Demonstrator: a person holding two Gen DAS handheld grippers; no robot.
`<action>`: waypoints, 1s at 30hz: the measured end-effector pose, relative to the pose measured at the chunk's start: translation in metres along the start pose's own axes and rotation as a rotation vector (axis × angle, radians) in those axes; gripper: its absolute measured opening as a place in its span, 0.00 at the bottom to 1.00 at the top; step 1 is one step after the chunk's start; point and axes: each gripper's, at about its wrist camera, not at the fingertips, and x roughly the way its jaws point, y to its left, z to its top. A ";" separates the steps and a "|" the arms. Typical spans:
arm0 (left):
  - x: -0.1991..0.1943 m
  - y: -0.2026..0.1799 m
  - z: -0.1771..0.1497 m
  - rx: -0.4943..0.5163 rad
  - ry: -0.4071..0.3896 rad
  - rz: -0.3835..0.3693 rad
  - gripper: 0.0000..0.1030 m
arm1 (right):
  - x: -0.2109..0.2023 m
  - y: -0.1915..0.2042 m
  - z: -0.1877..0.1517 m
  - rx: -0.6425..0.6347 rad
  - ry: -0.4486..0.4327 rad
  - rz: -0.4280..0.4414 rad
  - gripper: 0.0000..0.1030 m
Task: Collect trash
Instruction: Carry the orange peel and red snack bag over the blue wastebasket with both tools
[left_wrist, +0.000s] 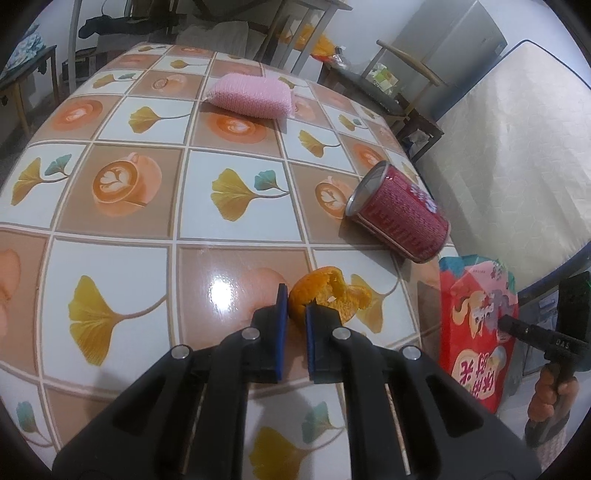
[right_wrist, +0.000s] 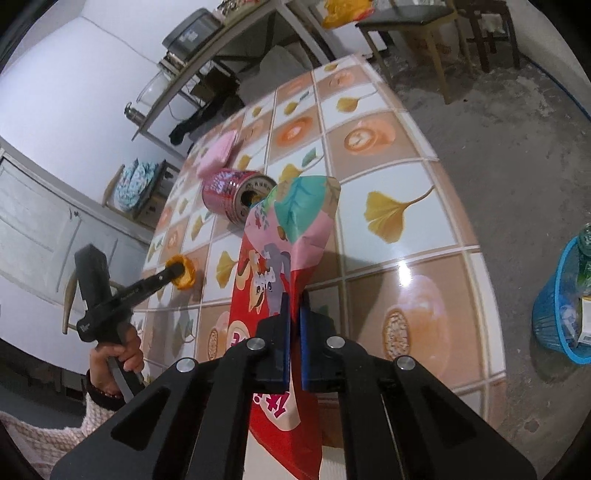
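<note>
Mid-collection, both hands loaded at once. Largest first: a table (right_wrist: 424, 206) under a glossy cloth of ginkgo leaves and coffee cups, carrying what is left of the litter. Off its far side in the right wrist view, on the concrete floor, a blue basket (right_wrist: 554, 325) already holding some rubbish, by the look of it the place everything is bound for. Next in size, a red snack bag (right_wrist: 269, 266) printed with a cartoon squirrel, pinched near its edge between the closed blue pads of the right gripper (right_wrist: 294, 306) and hanging off the table edge, its upper end flopped forward. Then a red drink can (left_wrist: 400, 216) lying on its side near the table edge, untouched, and a pink scrubbing pad (left_wrist: 251, 96) farther back (hardly trash, probably staying put). Smallest, an orange peel (left_wrist: 328, 295) resting on the table, nipped at its near rim by the left gripper (left_wrist: 295, 314), jaws drawn nearly together on it. Next move, as a judgement: lift both pieces clear, carry them over to the basket, open above its mouth. Worth minding: a thin grip on the peel, likely to slip, and a limp bag apt to snag the can.
</note>
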 end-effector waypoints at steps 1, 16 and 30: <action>-0.003 -0.001 0.000 0.001 -0.004 -0.002 0.07 | -0.003 -0.001 0.000 0.002 -0.009 -0.001 0.04; -0.038 -0.051 -0.001 0.069 -0.048 -0.055 0.07 | -0.070 -0.035 -0.009 0.092 -0.176 0.038 0.04; -0.020 -0.191 -0.001 0.291 0.011 -0.238 0.07 | -0.184 -0.116 -0.050 0.270 -0.446 -0.061 0.04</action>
